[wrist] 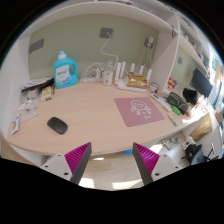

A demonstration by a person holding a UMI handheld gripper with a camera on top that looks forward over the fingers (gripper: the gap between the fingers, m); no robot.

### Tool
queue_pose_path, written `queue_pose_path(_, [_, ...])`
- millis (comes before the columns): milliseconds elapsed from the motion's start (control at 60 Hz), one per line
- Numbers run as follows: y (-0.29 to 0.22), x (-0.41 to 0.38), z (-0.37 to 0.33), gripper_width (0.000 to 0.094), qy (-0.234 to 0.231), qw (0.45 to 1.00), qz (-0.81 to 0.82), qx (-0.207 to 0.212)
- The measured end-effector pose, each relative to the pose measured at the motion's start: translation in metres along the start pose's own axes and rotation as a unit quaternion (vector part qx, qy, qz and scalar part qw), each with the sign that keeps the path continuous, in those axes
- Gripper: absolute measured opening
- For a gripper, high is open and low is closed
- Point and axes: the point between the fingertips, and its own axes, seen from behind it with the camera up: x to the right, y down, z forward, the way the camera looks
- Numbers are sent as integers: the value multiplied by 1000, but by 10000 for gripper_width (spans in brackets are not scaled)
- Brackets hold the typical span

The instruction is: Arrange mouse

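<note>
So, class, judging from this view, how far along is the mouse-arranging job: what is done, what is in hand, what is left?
Done: nothing yet. The black mouse lies on the bare wooden desk, well apart from the pink mouse pad. In hand: nothing; the gripper is open and empty, its fingers short of both. Left: probably reach the mouse, grasp it and set it on the pad.

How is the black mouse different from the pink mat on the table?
The mouse is black and the mouse pad is pink. The mouse is small and rounded, while the mouse pad is bigger, flat and square. The mouse lies off the mouse pad, on bare wood. Both rest on the table, beyond the open tool.
</note>
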Motion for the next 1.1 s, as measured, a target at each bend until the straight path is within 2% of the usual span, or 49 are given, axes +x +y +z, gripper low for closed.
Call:
queue_pose_path(117, [9, -84, 23, 849, -59, 998, -20, 8])
queue_pose_path(283, [5, -166, 65, 848, -101, 994, -44, 15])
queue_pose_path(567, [-19, -223, 121, 848, -119, 990, -66, 20])
queue_pose_path(783, [-51, -219, 153, 834, -104, 991, -74, 36])
queue_pose_path(867, [-59, -223, 163, 769, -112, 991, -65, 40])
queue_pose_path(983, [-60, -235, 166, 476, -145, 987, -52, 41])
queue_pose_path(1100, [-60, -236, 165, 413, -132, 987, -75, 47])
